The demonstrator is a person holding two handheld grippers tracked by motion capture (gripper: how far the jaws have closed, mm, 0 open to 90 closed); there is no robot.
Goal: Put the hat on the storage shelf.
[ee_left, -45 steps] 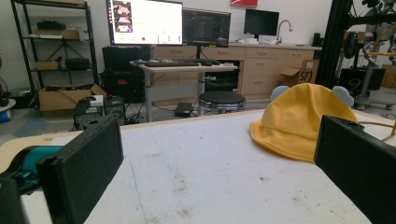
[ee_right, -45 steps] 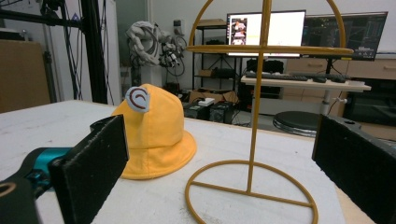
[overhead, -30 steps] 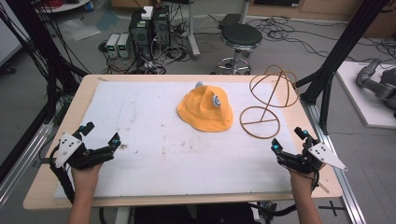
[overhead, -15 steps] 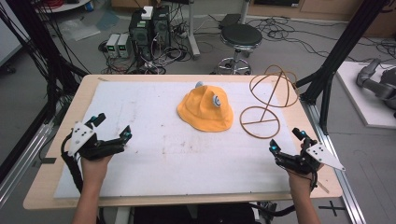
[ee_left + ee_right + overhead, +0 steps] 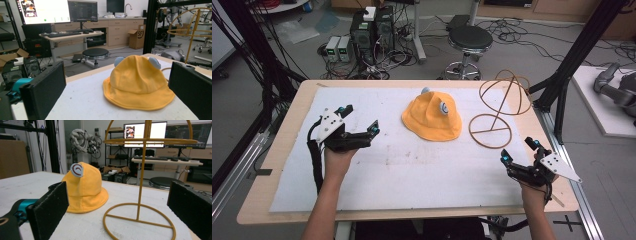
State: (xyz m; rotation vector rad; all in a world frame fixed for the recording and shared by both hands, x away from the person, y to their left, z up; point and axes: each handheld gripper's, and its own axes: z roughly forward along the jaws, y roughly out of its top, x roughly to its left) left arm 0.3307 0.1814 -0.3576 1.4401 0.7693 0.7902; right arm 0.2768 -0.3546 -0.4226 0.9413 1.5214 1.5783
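- since the earlier frames the left gripper (image 5: 358,122) has moved forward and inward across the table, closer to the hat; the right gripper (image 5: 520,151) has stayed near the table's front right corner.
- one yellow bucket hat (image 5: 432,117) lies brim down near the middle back of the table, with two pale blue ear patches on its crown.
- one yellow wire hat stand (image 5: 497,107) stands upright just to the right of the hat, apart from it: a ring base, a thin post, a round cage on top.
- two grippers, one in each hand; both have their jaws spread wide and grasp nothing.
- the left gripper points at the hat from the left, well apart from it.
- the right gripper points toward the stand's base, not touching it.
- a white mat (image 5: 412,165), smudged in places, covers the wooden table (image 5: 292,112).
- beyond the table: one black stool (image 5: 469,38), computer boxes and tangled cables on a grey floor.
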